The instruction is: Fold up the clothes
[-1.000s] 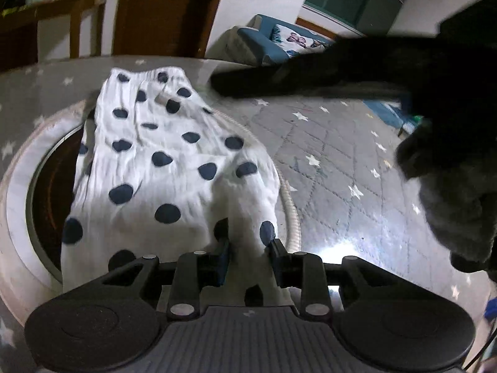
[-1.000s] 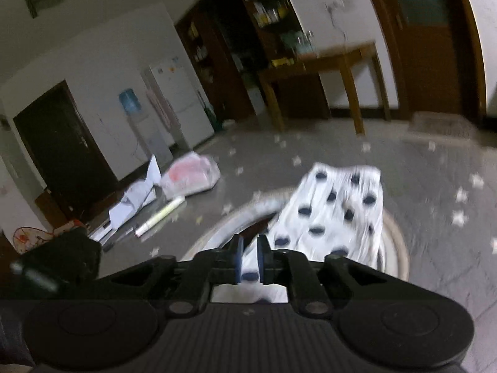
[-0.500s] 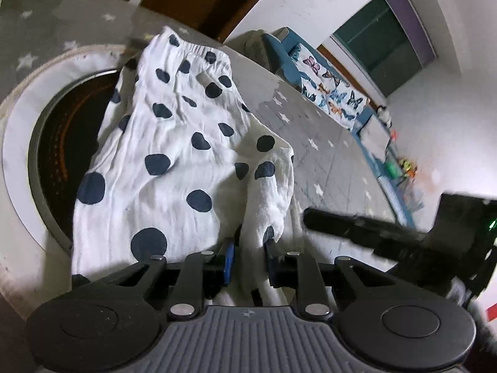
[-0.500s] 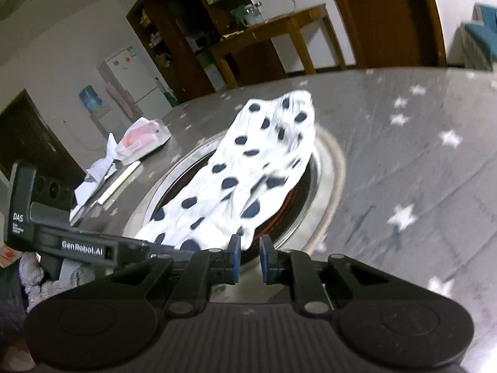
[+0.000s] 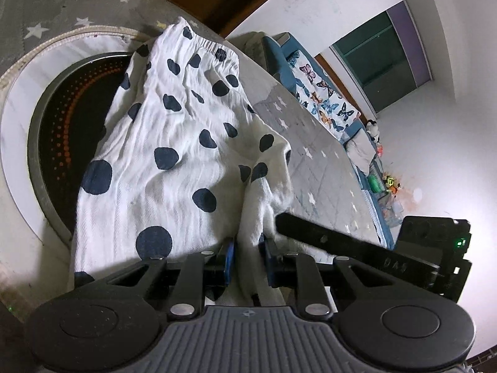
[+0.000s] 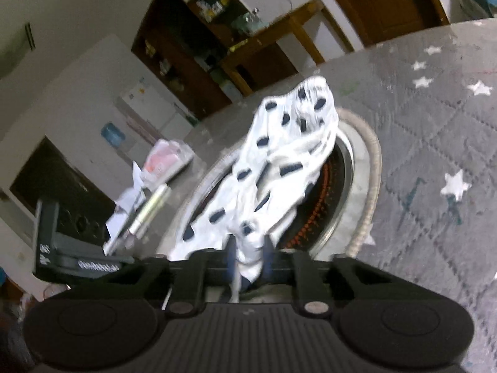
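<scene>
White trousers with dark blue dots lie over the round inset of a grey star-patterned table, elastic waistband at the far end. My left gripper is shut on a bunched fold of the near hem. In the right wrist view the same dotted trousers rise in a crumpled ridge from the table, and my right gripper is shut on their near corner. The right gripper's black body shows just right of the left one; the left gripper's body appears at the left of the right wrist view.
A round dark hotplate with a white ring sits in the grey star-patterned tabletop. A plastic bag, papers and a marker lie at the table's left. A blue sofa stands beyond the table.
Both grippers have lifted and drawn the near hem up and together, bunching the cloth. The right gripper closed on a fold of the trousers and now sits beside the left one.
</scene>
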The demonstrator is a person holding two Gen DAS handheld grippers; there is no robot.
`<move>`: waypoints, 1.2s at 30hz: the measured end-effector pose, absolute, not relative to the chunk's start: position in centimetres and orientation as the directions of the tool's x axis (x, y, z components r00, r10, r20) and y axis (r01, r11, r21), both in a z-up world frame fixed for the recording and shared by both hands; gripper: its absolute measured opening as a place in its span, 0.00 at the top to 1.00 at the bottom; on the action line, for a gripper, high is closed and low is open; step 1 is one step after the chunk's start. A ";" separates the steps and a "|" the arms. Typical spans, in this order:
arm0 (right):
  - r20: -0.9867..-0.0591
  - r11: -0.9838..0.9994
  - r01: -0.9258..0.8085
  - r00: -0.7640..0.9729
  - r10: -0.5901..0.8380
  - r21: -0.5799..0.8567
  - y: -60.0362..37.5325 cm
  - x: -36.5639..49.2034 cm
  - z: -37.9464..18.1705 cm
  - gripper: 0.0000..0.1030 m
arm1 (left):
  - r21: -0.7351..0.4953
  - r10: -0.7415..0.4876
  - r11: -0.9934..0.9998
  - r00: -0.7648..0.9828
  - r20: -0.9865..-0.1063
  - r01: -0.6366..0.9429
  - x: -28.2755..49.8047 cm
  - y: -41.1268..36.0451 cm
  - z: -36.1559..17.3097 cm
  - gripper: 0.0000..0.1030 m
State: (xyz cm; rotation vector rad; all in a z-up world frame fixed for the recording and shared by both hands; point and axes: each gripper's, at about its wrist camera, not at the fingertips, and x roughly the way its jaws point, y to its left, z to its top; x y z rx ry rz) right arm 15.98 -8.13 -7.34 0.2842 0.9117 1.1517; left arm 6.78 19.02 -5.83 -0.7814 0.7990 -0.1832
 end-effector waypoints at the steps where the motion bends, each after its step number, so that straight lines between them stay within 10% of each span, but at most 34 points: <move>1: -0.465 0.422 -0.663 0.125 0.876 0.618 -8.4 15.9 -6.9 0.94 | -0.686 -0.424 0.716 0.698 -0.577 -0.131 6.8 18.9 -5.8 0.76; 15: -0.680 0.680 -0.654 0.335 0.652 0.330 -11.1 14.3 -5.0 0.94 | -0.458 -0.334 0.889 0.682 -0.650 -0.001 3.1 15.9 -3.2 0.68; 36: -0.657 0.633 -0.767 0.421 0.625 0.110 -2.6 15.7 -5.2 0.84 | -0.316 -0.220 0.949 0.695 -0.684 -0.011 -1.7 14.8 -2.2 0.66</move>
